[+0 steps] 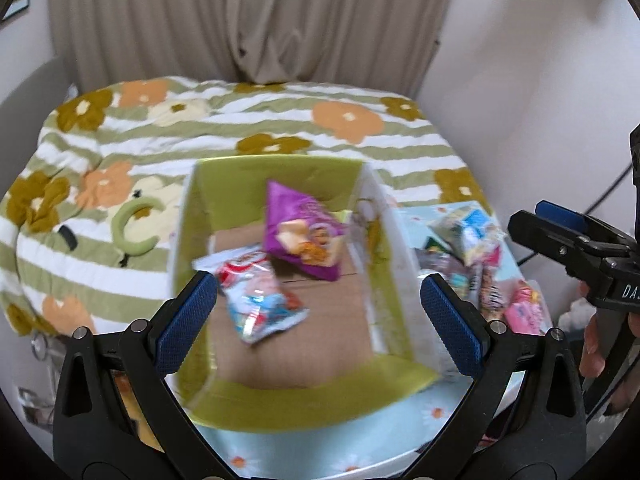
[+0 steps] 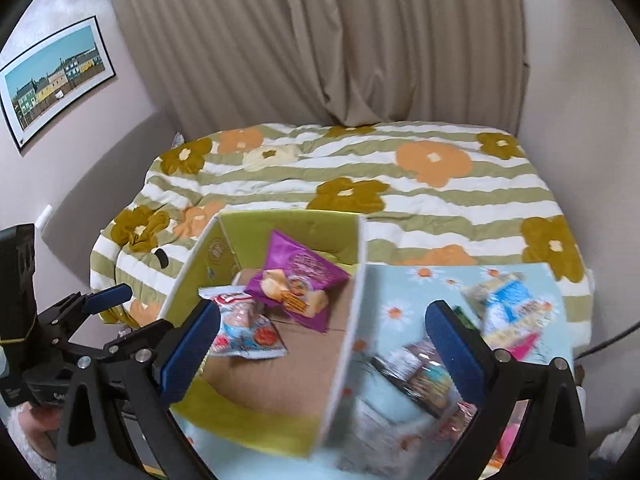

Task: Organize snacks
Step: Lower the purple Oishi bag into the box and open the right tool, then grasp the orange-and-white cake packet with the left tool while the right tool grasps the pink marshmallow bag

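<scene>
An open cardboard box (image 1: 280, 176) with green flaps stands on a table with a light blue daisy cloth (image 1: 392, 432). Inside lie a purple snack bag (image 1: 304, 232) and a red, white and blue snack bag (image 1: 256, 300); both show in the right wrist view (image 2: 296, 280) (image 2: 244, 332). A pile of loose snack packets (image 1: 472, 256) lies right of the box, also in the right wrist view (image 2: 504, 312). My left gripper (image 1: 320, 320) is open and empty above the box. My right gripper (image 2: 324, 344) is open and empty above the box's right wall and the pile.
A bed with a green striped floral quilt (image 1: 248, 120) lies behind the table, beige curtains (image 1: 248, 20) beyond it. A green ring-shaped thing (image 1: 134, 226) rests on the quilt. A framed picture (image 2: 52, 76) hangs on the left wall.
</scene>
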{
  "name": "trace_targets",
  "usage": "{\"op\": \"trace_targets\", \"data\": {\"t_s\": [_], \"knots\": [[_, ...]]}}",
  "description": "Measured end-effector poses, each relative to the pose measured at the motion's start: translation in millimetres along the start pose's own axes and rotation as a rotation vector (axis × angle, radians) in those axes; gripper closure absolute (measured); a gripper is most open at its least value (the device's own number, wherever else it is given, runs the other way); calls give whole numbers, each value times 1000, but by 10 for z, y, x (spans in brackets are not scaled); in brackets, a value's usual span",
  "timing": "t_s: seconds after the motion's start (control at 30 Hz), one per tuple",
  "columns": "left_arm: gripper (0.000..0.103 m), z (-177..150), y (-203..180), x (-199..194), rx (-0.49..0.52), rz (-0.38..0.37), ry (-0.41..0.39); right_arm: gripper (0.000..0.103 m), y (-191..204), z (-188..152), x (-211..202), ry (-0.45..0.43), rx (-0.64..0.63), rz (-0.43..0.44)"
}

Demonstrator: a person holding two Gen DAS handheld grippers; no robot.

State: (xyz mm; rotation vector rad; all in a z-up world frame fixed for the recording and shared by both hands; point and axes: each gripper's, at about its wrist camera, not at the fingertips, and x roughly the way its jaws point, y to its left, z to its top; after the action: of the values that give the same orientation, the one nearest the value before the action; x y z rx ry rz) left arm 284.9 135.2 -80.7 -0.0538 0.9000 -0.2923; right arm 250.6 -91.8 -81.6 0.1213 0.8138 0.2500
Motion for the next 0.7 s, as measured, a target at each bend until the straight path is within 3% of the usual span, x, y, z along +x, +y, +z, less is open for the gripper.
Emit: {"op": "trace_targets", "data": {"t_s": [0.17,0.5,0.7], "knots": [[2,-127,-588,-53,28,-18,-16,1,-593,-231,-470,-64,23,-73],[2,-627,-1864,224,24,-75,62,1,-1715,-775,-893,4,31,-108],[2,-1018,-2424,592,20,-89,141,1,-2235,-1118,-945,51,34,-77]]}}
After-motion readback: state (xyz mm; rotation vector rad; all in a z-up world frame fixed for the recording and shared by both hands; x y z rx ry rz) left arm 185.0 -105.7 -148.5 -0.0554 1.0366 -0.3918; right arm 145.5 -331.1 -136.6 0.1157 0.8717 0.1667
